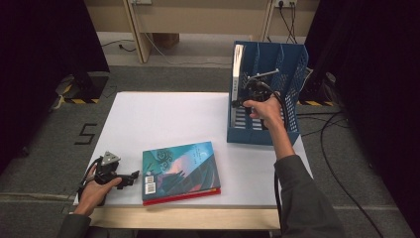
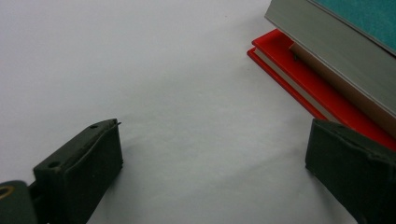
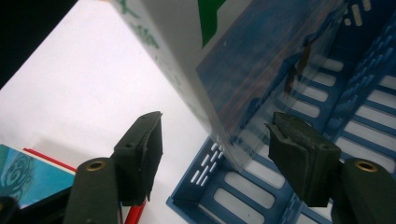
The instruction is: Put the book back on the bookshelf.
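A teal-covered book (image 1: 181, 168) lies on a red book (image 1: 188, 196) near the front edge of the white table (image 1: 163, 119). My left gripper (image 1: 133, 176) rests just left of this stack, open, its jaws wide apart over bare table (image 2: 187, 93) with the red book (image 2: 299, 79) beside the right jaw. A blue slotted file rack (image 1: 292, 69) stands at the back right. A book with a white spine (image 1: 238, 64) stands upright in its leftmost slot. My right gripper (image 1: 242, 101) is open at that book's lower edge (image 3: 243, 70), one jaw on each side, not touching it.
The table's left half and middle are bare white surface. The rack's other slots (image 3: 373, 84) hold nothing that I can see. Cables (image 1: 341, 148) trail over the floor at the right, and black curtains close both sides.
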`<action>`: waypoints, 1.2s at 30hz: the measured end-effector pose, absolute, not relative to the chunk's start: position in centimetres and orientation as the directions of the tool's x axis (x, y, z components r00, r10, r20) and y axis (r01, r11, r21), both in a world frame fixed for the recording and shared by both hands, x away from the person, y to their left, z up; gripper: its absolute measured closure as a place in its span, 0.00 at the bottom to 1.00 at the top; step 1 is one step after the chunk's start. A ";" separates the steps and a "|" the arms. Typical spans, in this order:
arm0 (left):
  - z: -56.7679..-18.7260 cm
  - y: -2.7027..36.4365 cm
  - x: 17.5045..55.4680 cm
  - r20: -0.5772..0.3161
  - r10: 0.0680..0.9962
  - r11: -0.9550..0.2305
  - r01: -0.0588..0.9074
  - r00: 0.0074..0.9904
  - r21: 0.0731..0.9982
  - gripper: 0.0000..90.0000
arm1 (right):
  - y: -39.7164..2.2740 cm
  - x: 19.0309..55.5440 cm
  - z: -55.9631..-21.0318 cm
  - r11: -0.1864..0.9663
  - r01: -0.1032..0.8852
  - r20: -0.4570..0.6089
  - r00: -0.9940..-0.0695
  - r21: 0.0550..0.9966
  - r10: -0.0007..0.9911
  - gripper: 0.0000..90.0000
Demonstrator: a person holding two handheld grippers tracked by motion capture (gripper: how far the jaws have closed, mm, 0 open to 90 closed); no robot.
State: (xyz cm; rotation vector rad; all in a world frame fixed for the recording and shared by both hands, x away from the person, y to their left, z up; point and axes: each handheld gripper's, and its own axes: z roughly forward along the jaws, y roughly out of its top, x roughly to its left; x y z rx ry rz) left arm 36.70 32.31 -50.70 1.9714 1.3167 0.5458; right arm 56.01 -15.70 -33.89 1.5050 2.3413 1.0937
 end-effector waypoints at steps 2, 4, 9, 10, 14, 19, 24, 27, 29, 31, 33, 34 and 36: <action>-50.7 32.3 36.7 -0.032 0.917 -0.245 0.625 0.397 0.741 0.04 | -16.1 55.4 -33.8 0.234 0.719 0.236 -0.488 0.654 0.841 0.38; -50.7 32.3 36.7 -0.031 0.918 -0.245 0.625 0.396 0.741 0.04 | -16.5 54.9 -33.8 0.226 0.715 0.244 -0.491 0.662 0.836 0.38; -50.7 32.3 36.7 -0.032 0.918 -0.244 0.625 0.396 0.741 0.04 | -17.2 53.8 -34.0 0.230 0.699 0.237 -0.503 0.677 0.831 0.37; -50.7 32.3 36.7 -0.032 0.918 -0.244 0.625 0.396 0.741 0.04 | -17.3 53.5 -34.0 0.231 0.696 0.236 -0.506 0.680 0.830 0.37; -50.7 32.3 36.7 -0.031 0.918 -0.245 0.625 0.396 0.741 0.04 | -17.6 52.6 -34.4 0.247 0.690 0.226 -0.518 0.680 0.825 0.36; -50.7 32.3 36.7 -0.029 0.918 -0.247 0.626 0.397 0.740 0.03 | -17.9 51.3 -34.8 0.261 0.677 0.222 -0.539 0.688 0.813 0.35; -50.7 32.3 36.7 -0.029 0.918 -0.247 0.626 0.397 0.740 0.03 | -17.9 49.9 -34.6 0.279 0.653 0.198 -0.558 0.704 0.806 0.31; -50.7 32.3 36.7 -0.028 0.918 -0.247 0.625 0.397 0.740 0.03 | -17.9 49.1 -34.7 0.279 0.639 0.202 -0.573 0.717 0.794 0.31; -50.7 32.2 36.7 -0.028 0.918 -0.248 0.625 0.397 0.740 0.03 | -17.8 48.5 -34.8 0.286 0.631 0.197 -0.583 0.721 0.788 0.31; -50.7 32.2 36.7 -0.028 0.918 -0.248 0.625 0.397 0.740 0.03 | -17.7 47.8 -34.9 0.296 0.623 0.191 -0.593 0.724 0.782 0.31; -50.7 32.2 36.7 -0.028 0.918 -0.248 0.625 0.397 0.740 0.03 | -17.6 47.3 -35.0 0.301 0.618 0.193 -0.604 0.727 0.773 0.31; -50.7 32.2 36.7 -0.028 0.918 -0.248 0.625 0.397 0.740 0.03 | -17.6 47.0 -35.1 0.303 0.614 0.195 -0.611 0.729 0.767 0.31; -50.7 32.2 36.7 -0.028 0.918 -0.248 0.625 0.396 0.740 0.03 | -17.6 46.6 -35.2 0.306 0.612 0.197 -0.617 0.730 0.762 0.31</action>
